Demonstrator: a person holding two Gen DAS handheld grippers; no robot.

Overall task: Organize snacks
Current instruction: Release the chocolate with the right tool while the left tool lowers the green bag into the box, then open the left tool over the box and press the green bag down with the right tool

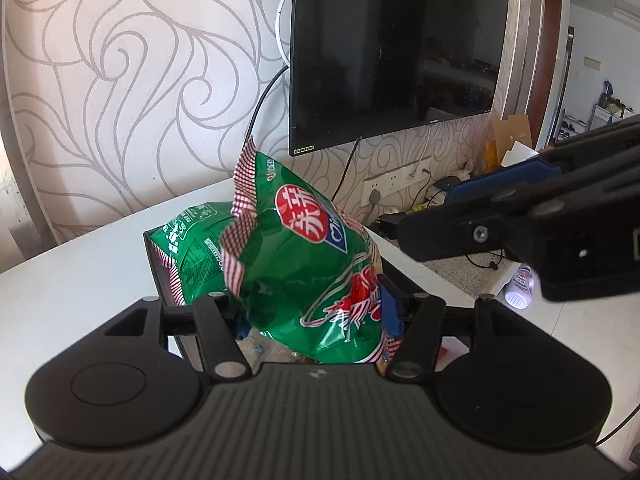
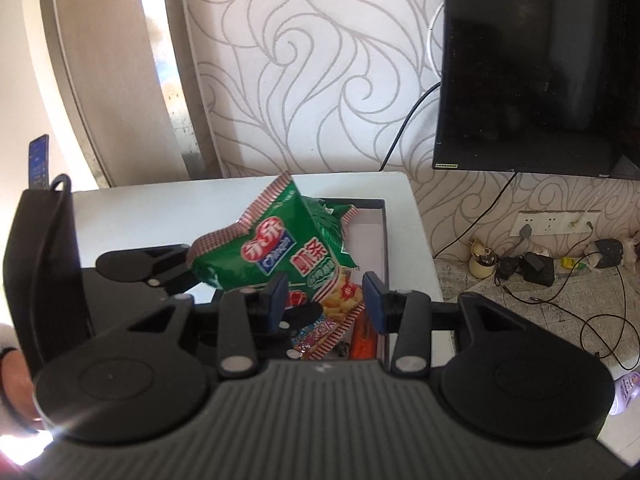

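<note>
A green shrimp-chip bag (image 1: 304, 264) with a red-checked seal is held upright between the fingers of my left gripper (image 1: 312, 308), above a black open box (image 1: 154, 256). A second green bag (image 1: 192, 240) lies in the box behind it. In the right wrist view the held bag (image 2: 280, 256) tilts over the box (image 2: 382, 240), with the left gripper (image 2: 240, 280) on it from the left. My right gripper (image 2: 326, 300) is open, its blue-padded fingers just in front of the bag's lower part. Other snack packets (image 2: 362, 336) lie in the box below.
The box sits on a white table (image 1: 80, 280) against a swirl-patterned wall. A black TV (image 1: 396, 48) hangs at the right. Beyond the table's right edge are a power strip (image 2: 552, 222), cables and chargers on the floor. A phone (image 2: 39, 162) stands at far left.
</note>
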